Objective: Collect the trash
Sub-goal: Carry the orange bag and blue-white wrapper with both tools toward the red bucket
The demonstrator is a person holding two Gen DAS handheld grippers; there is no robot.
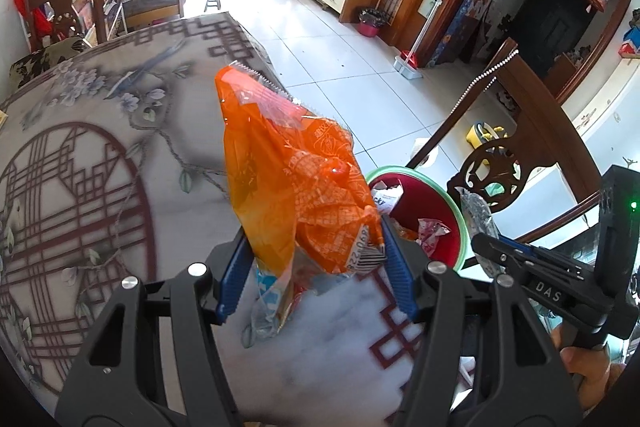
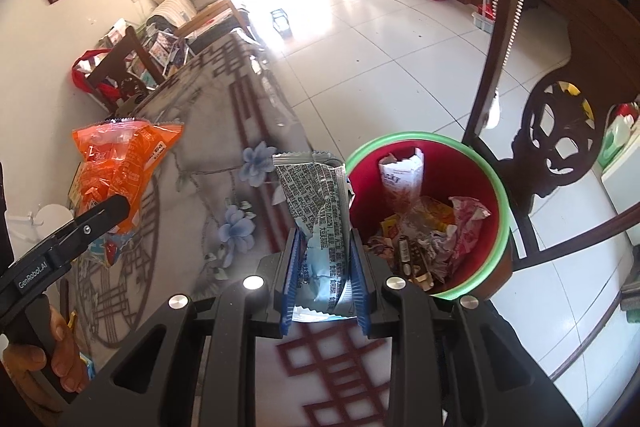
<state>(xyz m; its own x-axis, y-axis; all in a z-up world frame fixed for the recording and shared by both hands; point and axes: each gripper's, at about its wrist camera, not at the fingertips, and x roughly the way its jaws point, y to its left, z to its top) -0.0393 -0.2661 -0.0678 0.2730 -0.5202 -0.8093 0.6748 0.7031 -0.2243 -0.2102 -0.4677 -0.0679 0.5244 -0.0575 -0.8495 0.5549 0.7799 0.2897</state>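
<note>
**Inspector:** Wrappers first, nearest us. We find the left gripper clamped on an orange snack bag, its blue fingers pressing the crumpled lower end, so the bag stands up above the patterned worktop.

**Second:** And the right gripper is clenched on a silver printed wrapper, fingers nearly together, gripping it low with the torn top flopping free above the worktop edge.

**Inspector:** We judge both to be thin film: very light, limp, crackly, likely slick. A pinch on a bunched fold looks sounder to us than one on a single flat layer, which could slide out.

**Second:** Agreed. Nothing fragile; squeezing does no harm. Static or a snagged crease might make them cling when let go.

**Inspector:** Just beyond the silver wrapper sits the red bin with a green rim, beside the worktop edge, already holding several wrappers.

**Second:** Behind it stands a carved wooden chair, then open tiled floor.
</note>
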